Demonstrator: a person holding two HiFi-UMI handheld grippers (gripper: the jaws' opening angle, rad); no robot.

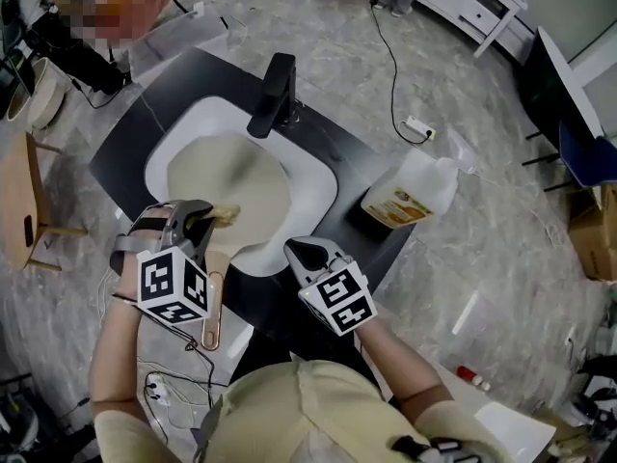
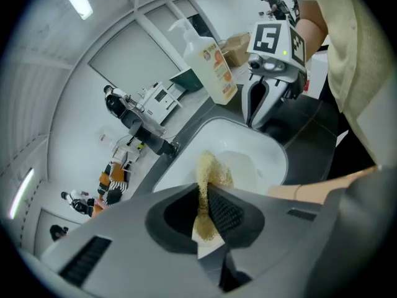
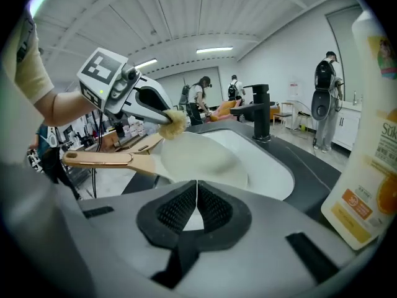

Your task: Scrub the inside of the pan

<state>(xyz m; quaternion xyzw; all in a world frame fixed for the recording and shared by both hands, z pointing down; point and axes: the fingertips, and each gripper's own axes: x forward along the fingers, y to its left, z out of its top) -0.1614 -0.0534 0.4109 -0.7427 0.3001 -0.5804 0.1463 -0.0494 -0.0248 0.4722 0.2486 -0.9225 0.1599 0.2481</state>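
"Where's the pan (image 1: pixel 231 186)?"

"In the sink (image 1: pixel 320 193). Left tool (image 1: pixel 198 225) pinches a soft scrubber (image 1: pixel 225 214) at its rim; right tool (image 1: pixel 307 255) is closed, empty. Probably slick. I'd steady its handle (image 1: pixel 216 276)."

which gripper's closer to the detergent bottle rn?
Right. The right gripper is at the sink front rim, bottle off to its right, jaws shut and empty. The left gripper is farther, over the pan near edge, clamping the scrub pad.

The pan (image 1: pixel 231 186), cream inside with a copper-toned handle (image 1: pixel 214 302), lies in the sink (image 1: pixel 320 183), its handle pointing near over the rim. A yellowish, fibrous scrubber (image 1: pixel 227 212) sits at the pan's near-left edge, pinched by the left gripper (image 1: pixel 202 220).
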